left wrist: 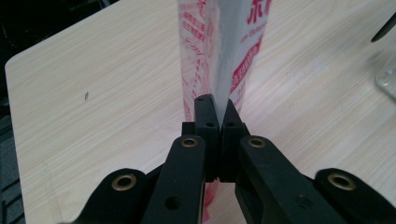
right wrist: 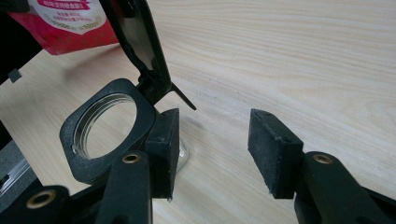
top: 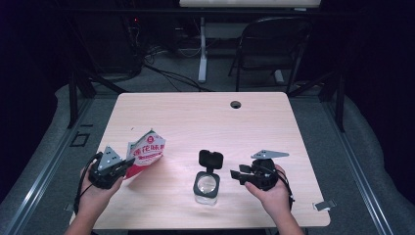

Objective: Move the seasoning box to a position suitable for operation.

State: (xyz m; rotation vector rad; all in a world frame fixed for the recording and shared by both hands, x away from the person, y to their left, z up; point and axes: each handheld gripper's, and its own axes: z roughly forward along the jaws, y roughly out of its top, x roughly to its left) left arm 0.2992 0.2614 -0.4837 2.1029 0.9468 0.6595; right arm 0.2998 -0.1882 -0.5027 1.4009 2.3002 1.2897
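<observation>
A red and white printed pouch (top: 147,149) is lifted off the wooden table (top: 195,117) at the left, and my left gripper (top: 128,164) is shut on its edge. In the left gripper view the pouch (left wrist: 219,46) stands edge-on, pinched between the pads of the left gripper (left wrist: 215,105). A clear jar (top: 206,186) with a black collar stands near the front middle, its black flip lid (top: 211,159) swung up. My right gripper (top: 235,175) is open just right of the jar. In the right gripper view the jar (right wrist: 105,130) lies outside the right gripper (right wrist: 212,149), beside one pad, with bare table between the pads.
A round cable hole (top: 236,104) sits near the table's far edge. A small metal clip (top: 323,205) lies at the front right corner. A black folding chair (top: 271,44) and a desk leg stand on the floor beyond the table.
</observation>
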